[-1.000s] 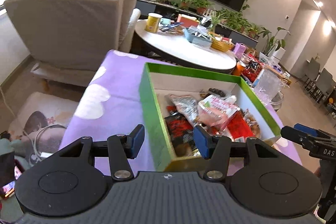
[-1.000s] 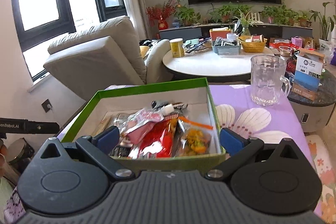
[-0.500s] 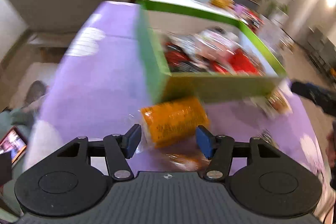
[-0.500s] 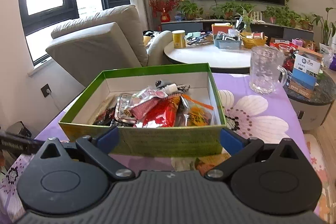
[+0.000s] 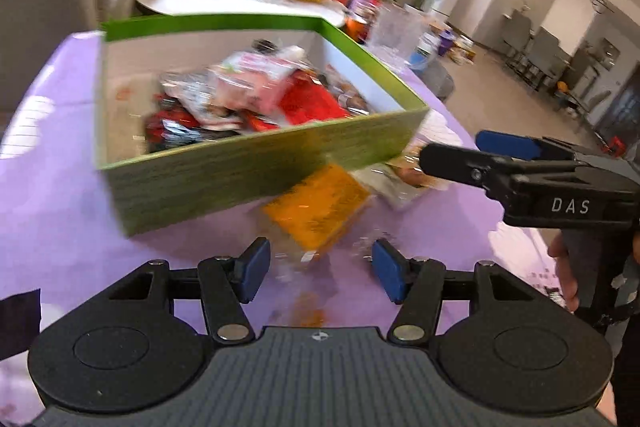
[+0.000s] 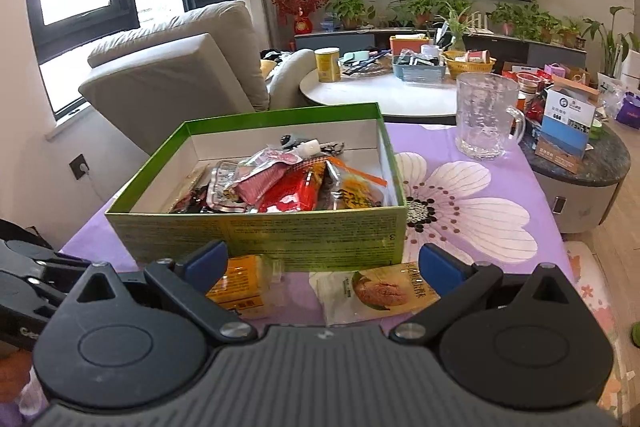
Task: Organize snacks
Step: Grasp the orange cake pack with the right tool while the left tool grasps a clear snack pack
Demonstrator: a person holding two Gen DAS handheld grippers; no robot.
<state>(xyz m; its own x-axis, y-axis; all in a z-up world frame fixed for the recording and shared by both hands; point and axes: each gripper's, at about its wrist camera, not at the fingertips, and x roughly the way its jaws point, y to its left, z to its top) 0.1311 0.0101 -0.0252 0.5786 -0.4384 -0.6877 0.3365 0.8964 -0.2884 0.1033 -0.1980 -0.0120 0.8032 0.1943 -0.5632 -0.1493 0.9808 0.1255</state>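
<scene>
A green box (image 6: 264,231) (image 5: 240,171) on the purple flowered tablecloth holds several snack packets (image 6: 288,183). In front of it lie an orange snack packet (image 5: 320,211) (image 6: 240,283) and a pale packet with a cake picture (image 6: 376,291) (image 5: 396,179). My left gripper (image 5: 316,275) is open and empty, low over the cloth just short of the orange packet. My right gripper (image 6: 320,263) is open and empty, its fingers straddling both loose packets; it also shows at the right of the left wrist view (image 5: 476,151).
A clear glass mug (image 6: 486,115) stands on the cloth behind the box to the right. Beyond are a round white table (image 6: 380,93) with clutter, a beige armchair (image 6: 180,67) at left and a low side table with boxes (image 6: 568,131) at right.
Both grippers have dropped and pulled back from over the box to the cloth in front of it. The orange and pale packets have come into view. Both stay open.
</scene>
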